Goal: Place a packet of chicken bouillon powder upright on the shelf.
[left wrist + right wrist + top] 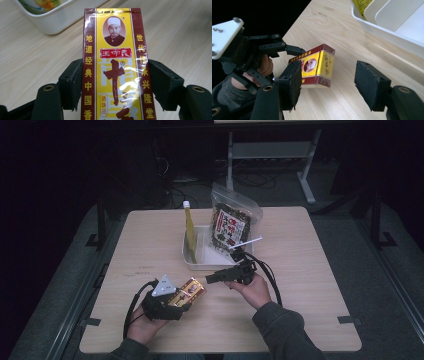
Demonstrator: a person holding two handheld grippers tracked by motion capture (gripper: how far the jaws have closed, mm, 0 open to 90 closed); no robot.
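Left gripper [176,301] pinches a red-and-yellow spice box [116,72] by its two long sides, holding it near the front of the wooden table [310,285]; whether the box clears the tabletop is hard to judge. Right gripper [328,86] points toward the box, jaws spread with nothing between them. White tray [200,264] sits behind, holding a snack bag [231,222] and a yellow bottle [189,227].
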